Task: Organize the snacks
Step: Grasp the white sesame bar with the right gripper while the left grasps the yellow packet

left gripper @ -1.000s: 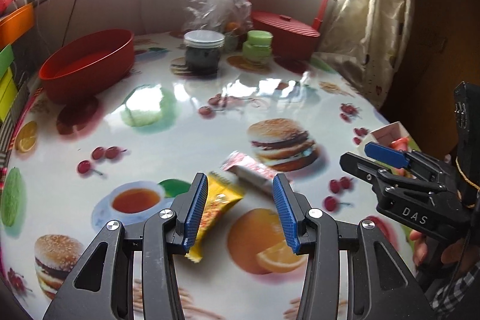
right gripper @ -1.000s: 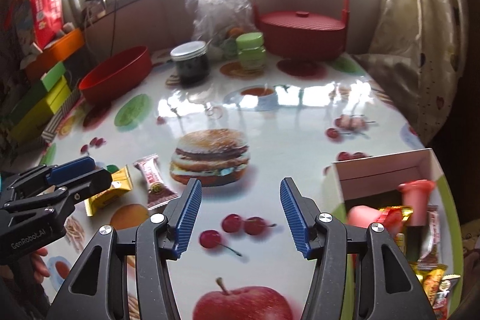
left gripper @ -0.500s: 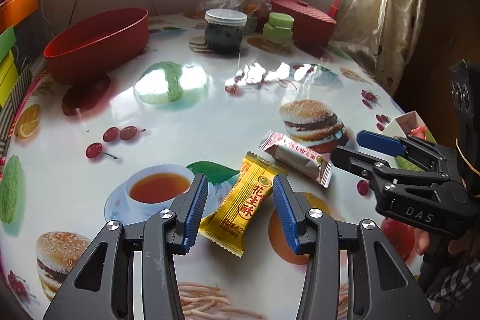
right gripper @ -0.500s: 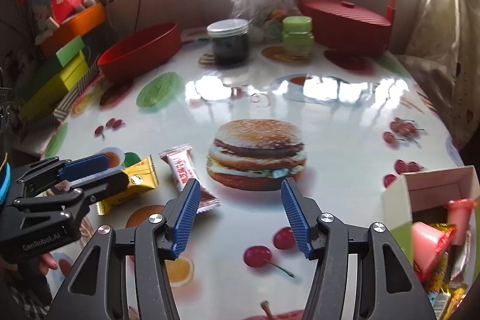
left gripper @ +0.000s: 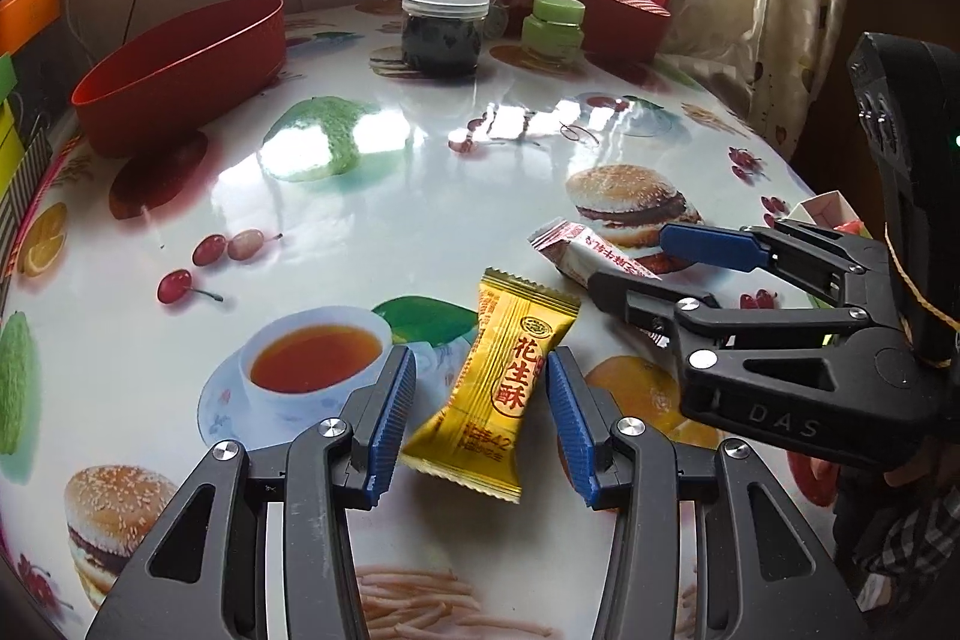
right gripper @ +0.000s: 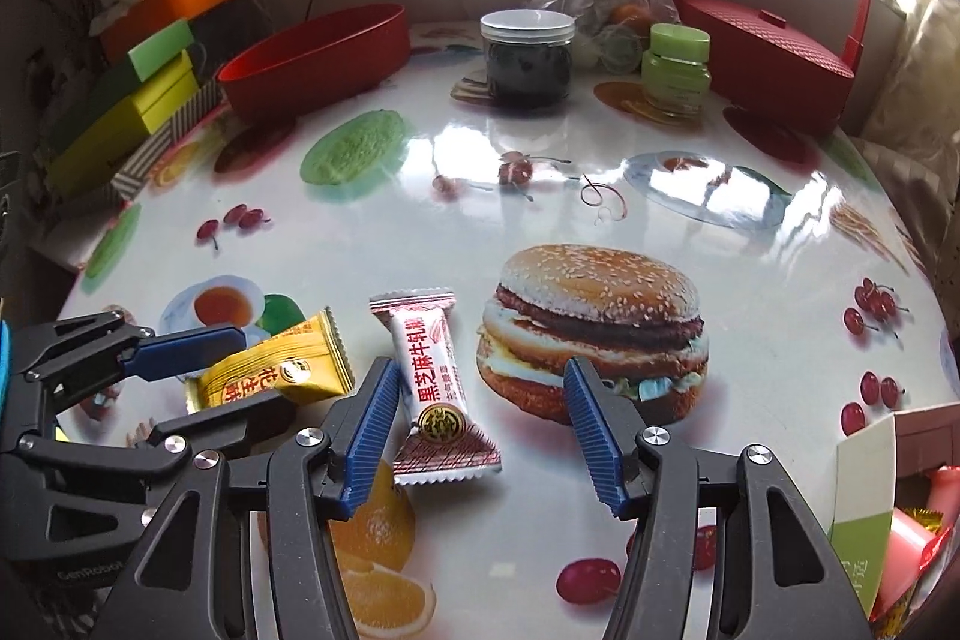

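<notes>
Left hand-held gripper (left gripper: 480, 400): jaws parted around the yellow snack packet (left gripper: 501, 388), pads not pressing it.
Right hand-held gripper (right gripper: 480, 430): wide, not gripping; pink snack packet (right gripper: 435, 382) lies by its left pad.
Both packets: flat on the tabletop (left gripper: 420, 196).
Snack box (right gripper: 864, 520): right edge.

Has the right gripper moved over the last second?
Yes. The right gripper swung left, from the printed cherries to the white candy beside the printed burger.

snack box (right gripper: 864, 514) cut off, contents perhaps sweets
</notes>
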`<state>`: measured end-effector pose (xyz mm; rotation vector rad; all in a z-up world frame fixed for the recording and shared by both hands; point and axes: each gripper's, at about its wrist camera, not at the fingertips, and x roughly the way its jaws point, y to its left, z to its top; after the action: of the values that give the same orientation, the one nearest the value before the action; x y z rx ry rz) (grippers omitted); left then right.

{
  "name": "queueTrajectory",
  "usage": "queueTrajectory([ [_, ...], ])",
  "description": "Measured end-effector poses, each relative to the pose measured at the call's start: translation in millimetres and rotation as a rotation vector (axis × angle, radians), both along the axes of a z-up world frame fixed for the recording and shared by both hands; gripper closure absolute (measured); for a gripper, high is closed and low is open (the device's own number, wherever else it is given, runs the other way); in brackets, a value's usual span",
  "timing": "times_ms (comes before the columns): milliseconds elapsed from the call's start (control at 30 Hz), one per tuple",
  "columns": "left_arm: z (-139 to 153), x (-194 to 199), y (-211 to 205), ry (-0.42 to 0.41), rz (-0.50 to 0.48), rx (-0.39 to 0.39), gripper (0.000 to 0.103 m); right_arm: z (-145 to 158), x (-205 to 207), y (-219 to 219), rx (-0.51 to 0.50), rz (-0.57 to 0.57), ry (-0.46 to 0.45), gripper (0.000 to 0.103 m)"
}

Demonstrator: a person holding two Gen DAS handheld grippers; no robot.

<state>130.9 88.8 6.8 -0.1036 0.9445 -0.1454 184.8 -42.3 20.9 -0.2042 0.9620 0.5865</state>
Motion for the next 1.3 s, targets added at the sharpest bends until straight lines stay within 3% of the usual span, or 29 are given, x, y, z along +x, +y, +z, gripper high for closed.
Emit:
queueTrajectory([
  [367,-1,12,-2,0.011,0.028,0.046,0.056,-5,6,7,-0.063,-0.008,-0.034,0.045],
  [733,-2,10,-3,0.005,0.055,0.055,0.056,-5,7,7,-0.061,-0.014,-0.037,0.045],
  [1100,-1,6,-3,0.001,0.073,0.038,0.056,-4,2,6,-0.056,-0.013,-0.043,0.069],
  [1233,0,6,-3,0.005,0.077,0.033,0.069,-3,1,5,-0.05,-0.015,-0.043,0.075],
  [1300,0,6,-3,0.005,0.08,0.034,0.07,-3,1,5,-0.049,-0.021,-0.044,0.08],
])
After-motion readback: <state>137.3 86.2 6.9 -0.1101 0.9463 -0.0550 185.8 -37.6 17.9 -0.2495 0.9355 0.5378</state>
